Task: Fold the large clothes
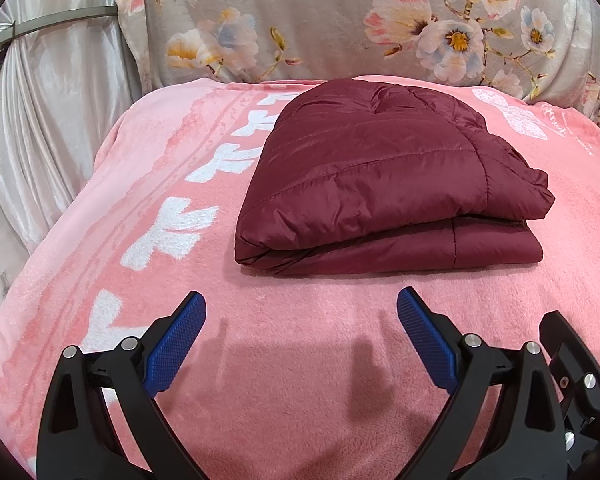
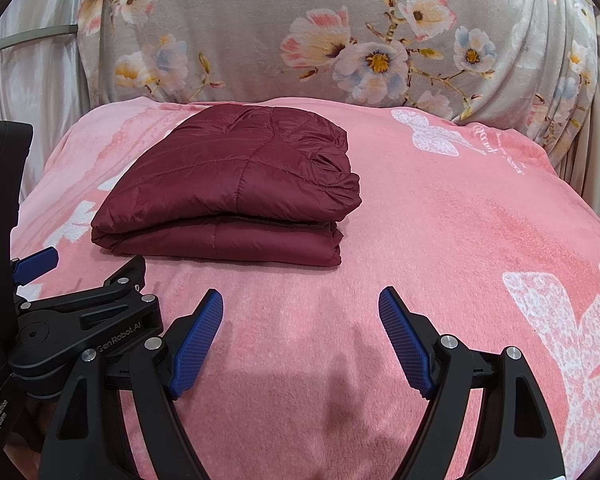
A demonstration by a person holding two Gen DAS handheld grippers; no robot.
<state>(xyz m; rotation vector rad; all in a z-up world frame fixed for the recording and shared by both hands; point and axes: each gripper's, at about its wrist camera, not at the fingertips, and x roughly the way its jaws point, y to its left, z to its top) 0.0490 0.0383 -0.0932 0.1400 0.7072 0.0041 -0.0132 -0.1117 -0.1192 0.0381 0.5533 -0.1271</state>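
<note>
The folded maroon quilted jacket [image 1: 388, 184] [image 2: 232, 188] lies in a neat stack on the pink blanket [image 1: 300, 360] [image 2: 440, 240], toward its far side. The left gripper [image 1: 302, 312] hovers near, its blue-padded jaws spread apart and empty, the jacket just beyond them. The right gripper [image 2: 300, 308], jaws likewise apart, sits near, with the jacket ahead and to its left.
</note>
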